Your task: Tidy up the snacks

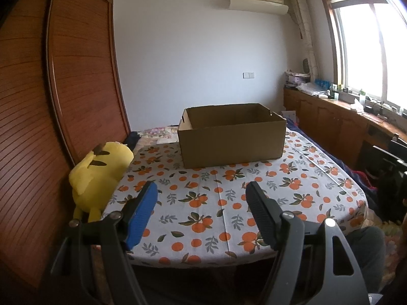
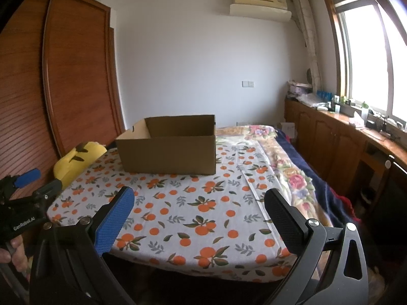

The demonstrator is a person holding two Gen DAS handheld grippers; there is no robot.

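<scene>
An open brown cardboard box [image 1: 231, 141] stands at the far side of a table covered with an orange-print cloth [image 1: 203, 203]; the box also shows in the right wrist view [image 2: 169, 150]. Its inside is hidden from here. No snacks are in view. My left gripper [image 1: 201, 190] is open and empty, held above the table's near edge. My right gripper [image 2: 199, 198] is open and empty, also above the near edge. The left gripper shows at the left of the right wrist view [image 2: 30, 185].
A yellow plush toy [image 1: 99, 175] lies at the table's left edge against a wooden wardrobe [image 1: 63, 89]. A bed with a floral blanket [image 2: 287, 167] lies beyond the table on the right. A wooden counter with clutter [image 1: 356, 117] runs under the window.
</scene>
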